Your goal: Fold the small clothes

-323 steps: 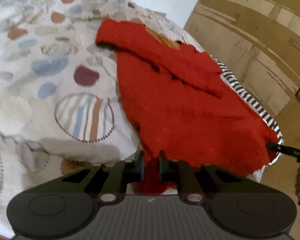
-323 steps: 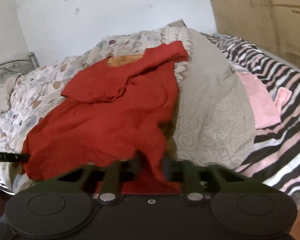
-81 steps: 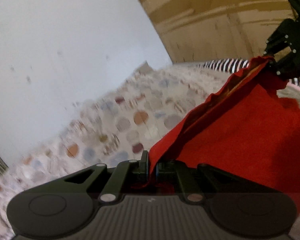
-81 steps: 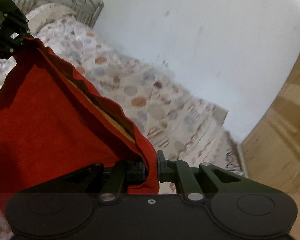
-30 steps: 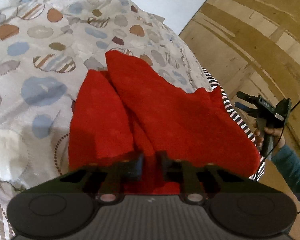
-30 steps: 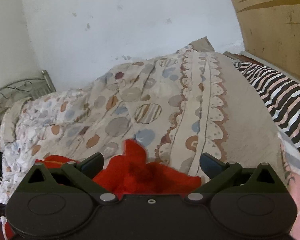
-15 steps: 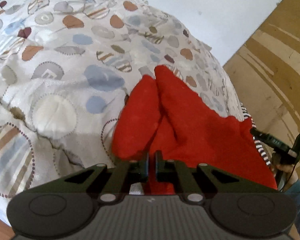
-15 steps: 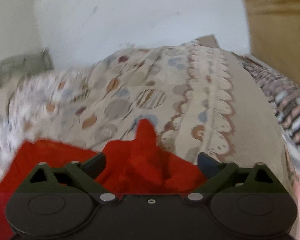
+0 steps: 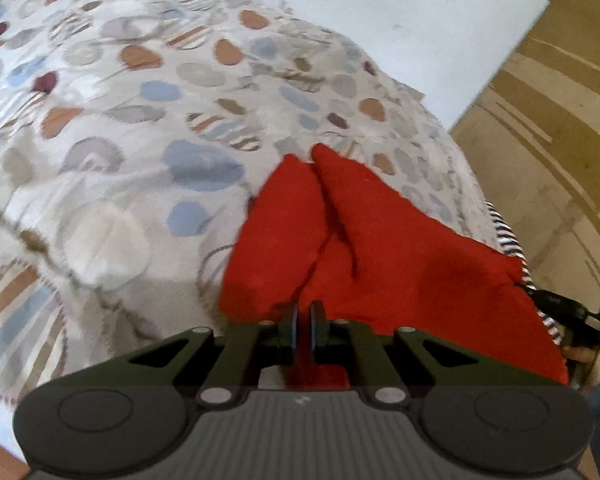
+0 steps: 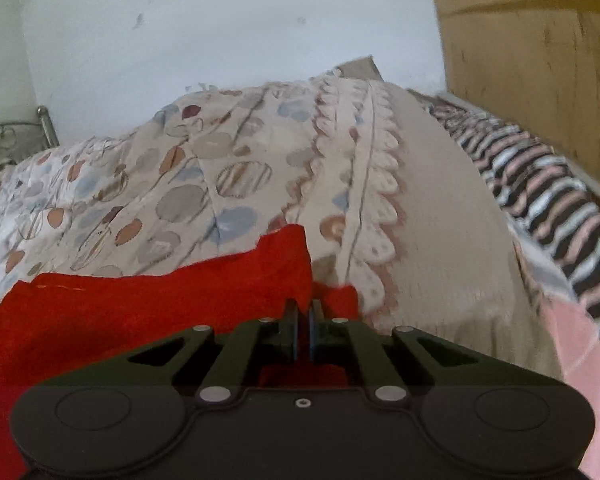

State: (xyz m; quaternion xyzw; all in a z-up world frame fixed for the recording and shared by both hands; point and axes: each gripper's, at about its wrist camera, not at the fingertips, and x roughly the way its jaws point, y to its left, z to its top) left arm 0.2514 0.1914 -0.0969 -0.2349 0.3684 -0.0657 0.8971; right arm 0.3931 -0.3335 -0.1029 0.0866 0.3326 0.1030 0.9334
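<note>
A red garment (image 9: 380, 264) lies folded on a patterned bedspread (image 9: 120, 128), with two pointed folds toward the wall. My left gripper (image 9: 303, 312) is shut on its near left edge. In the right wrist view the red garment (image 10: 160, 304) spreads left across the bed, and my right gripper (image 10: 303, 308) is shut on its near right corner. The right gripper also shows in the left wrist view (image 9: 560, 308) at the far right edge of the cloth.
The bedspread (image 10: 220, 184) with coloured ovals covers the bed. A striped sheet (image 10: 548, 184) and a pink cloth (image 10: 572, 344) lie to the right. A wooden wardrobe (image 9: 548, 112) stands on the right, a white wall (image 10: 220, 32) behind, a metal bedframe (image 10: 40, 124) far left.
The right gripper, open over the cloth a second ago, has closed on the garment's corner. The left gripper stays shut on the cloth and has drawn back slightly.
</note>
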